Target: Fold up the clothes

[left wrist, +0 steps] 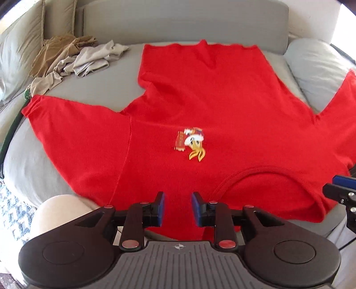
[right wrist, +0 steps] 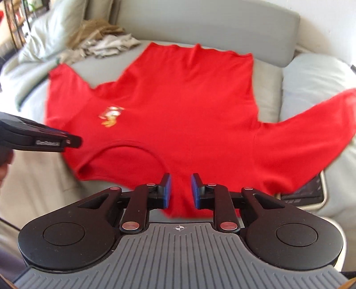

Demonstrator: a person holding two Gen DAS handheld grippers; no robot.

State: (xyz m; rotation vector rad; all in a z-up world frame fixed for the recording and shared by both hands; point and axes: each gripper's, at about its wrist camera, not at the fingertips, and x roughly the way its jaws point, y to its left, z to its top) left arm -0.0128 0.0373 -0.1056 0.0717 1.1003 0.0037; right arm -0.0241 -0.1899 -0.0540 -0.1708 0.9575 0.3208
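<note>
Red T-shirt (left wrist: 189, 100) spread flat, print side up, on the grey sofa seat (left wrist: 124, 66); collar (left wrist: 255, 175) nearest the tongs, hem running along the sofa backrest (left wrist: 184, 20). Long axis from collar to hem, pointing straight away from both tools. Sleeves thrown out to either side of the collar: one sleeve (left wrist: 66, 120) reaching toward the pile of tan and grey clothes (left wrist: 75, 55), the other sleeve (right wrist: 311, 124) draped toward the pale cushion (right wrist: 316, 75). Small cartoon print (left wrist: 191, 142) just beyond the collar, on the pile's side of it.

Left gripper (left wrist: 178, 209) low over the shoulder on the pile's side of the collar, fingers spread with red cloth showing in the gap, nothing pinched. Right gripper (right wrist: 180, 191) likewise over the opposite shoulder, just past the collar rim, fingers parted, nothing between the pads. Each tool nearest its own shoulder, neither favoured; both level, aimed along the shirt's long axis, side by side with the collar between.

Lying unfolded, so a fold is yet to be made on this garment. Judged only: a grasp at either shoulder seam looks within easy reach, cloth thin and limp, likely to sag and bunch once lifted. Right view blurred, so fine contact with the cloth is not to be told.
</note>
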